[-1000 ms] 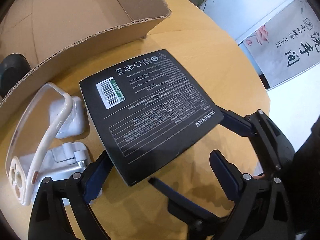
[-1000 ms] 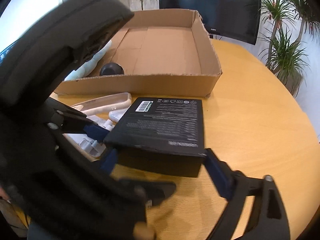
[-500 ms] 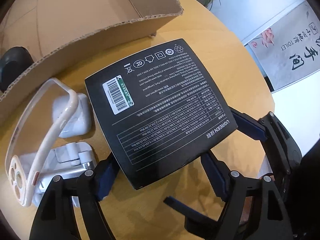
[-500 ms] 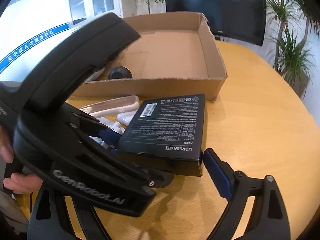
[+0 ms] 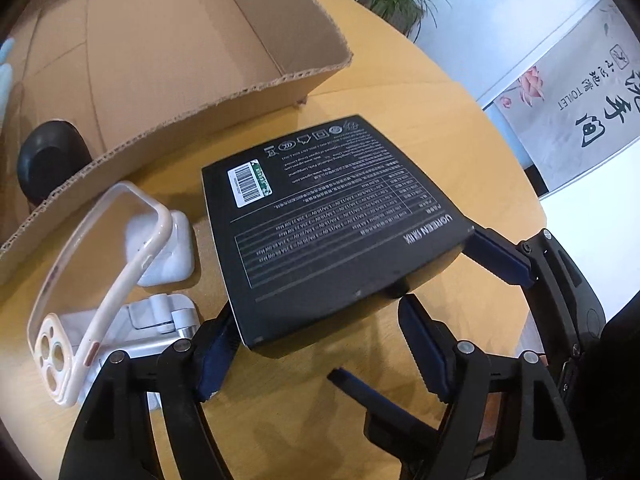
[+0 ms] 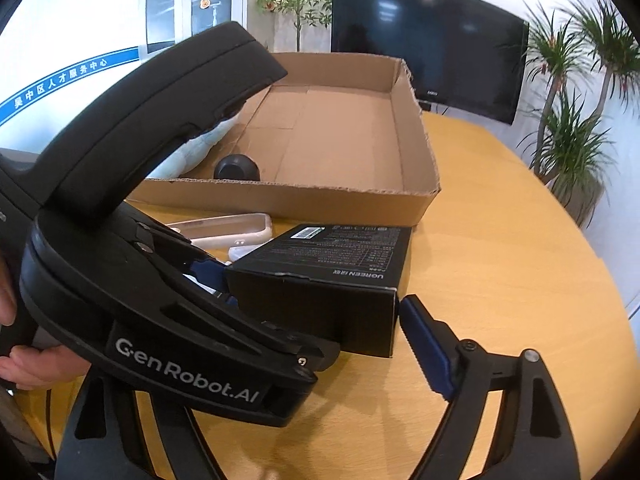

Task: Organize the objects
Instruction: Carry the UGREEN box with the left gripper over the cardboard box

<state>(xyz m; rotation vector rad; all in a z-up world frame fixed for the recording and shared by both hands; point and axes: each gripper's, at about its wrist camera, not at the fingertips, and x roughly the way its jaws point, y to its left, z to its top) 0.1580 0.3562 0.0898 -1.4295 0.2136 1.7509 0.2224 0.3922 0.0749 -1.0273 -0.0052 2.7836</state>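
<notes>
A black printed box [image 5: 340, 216] [image 6: 344, 248] lies label up on the round wooden table [image 5: 420, 128], its near end slightly raised. My left gripper [image 5: 312, 326] is closing on the box's near left corner. One pad [image 5: 216, 352] presses its left side and the other finger [image 5: 420, 336] meets its near face. My right gripper [image 5: 408, 310] comes in from the right with its jaws closing. One right pad [image 5: 496, 256] touches the box's right corner, seen in the right wrist view as a finger [image 6: 424, 344] at the front edge. The other right finger [image 5: 360, 392] stands clear of the box.
An open cardboard tray [image 5: 200, 120] [image 6: 280, 196] sits behind, holding a black round object [image 5: 48, 156] and something pale blue [image 6: 196, 148]. Left of the box lie a clear phone case [image 5: 100, 272], a white charger [image 5: 168, 248] and a white folding plug [image 5: 160, 316]. A hand [image 6: 24, 360] grips the left gripper.
The left gripper's jaws have narrowed onto the black box's near corner. The box has shifted away from the white charger, and its near end has come up a little.
</notes>
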